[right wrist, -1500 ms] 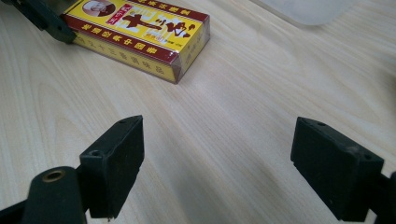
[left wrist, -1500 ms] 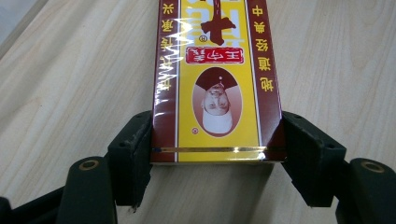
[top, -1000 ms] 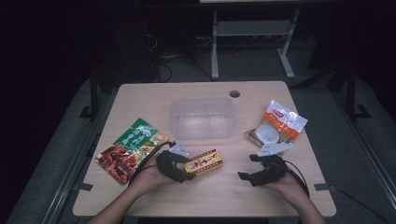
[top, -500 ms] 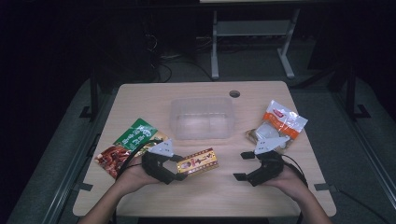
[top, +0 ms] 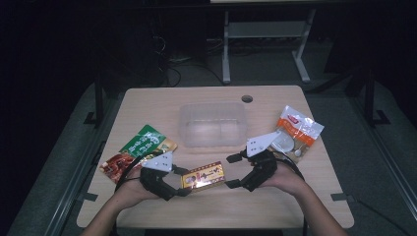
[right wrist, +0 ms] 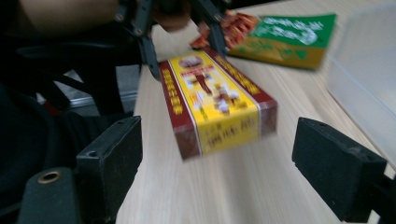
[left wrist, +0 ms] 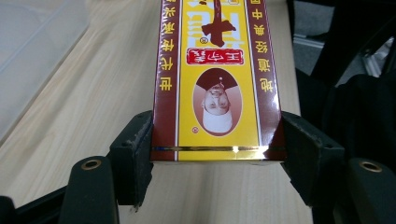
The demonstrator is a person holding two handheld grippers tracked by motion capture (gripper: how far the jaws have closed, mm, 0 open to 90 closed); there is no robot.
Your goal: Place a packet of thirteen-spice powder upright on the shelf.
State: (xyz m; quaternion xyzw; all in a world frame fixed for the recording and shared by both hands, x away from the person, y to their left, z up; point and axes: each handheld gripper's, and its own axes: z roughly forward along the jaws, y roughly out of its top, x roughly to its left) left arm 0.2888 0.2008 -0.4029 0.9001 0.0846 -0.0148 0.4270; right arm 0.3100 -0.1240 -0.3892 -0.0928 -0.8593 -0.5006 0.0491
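Both hands have come up and back toward the desk's [top: 147,105] near edge since a second ago, the box riding along. Left gripper [top: 183,188] has its jaws clamped on one end of the yellow and maroon box [top: 203,175], just in front of the clear tub [top: 212,124]. Right gripper [top: 232,170] faces the box's free end, jaws wide apart, not touching.

Two black handheld grippers, left gripper [top: 183,189] and right gripper [top: 232,170], each topped with a pale grey three-cornered plate dotted with tiny holes. Chunky square black pads [right wrist: 337,164], brass-ringed screw holes just behind them. Black cables trailing back. Bare forearms, no sleeves.
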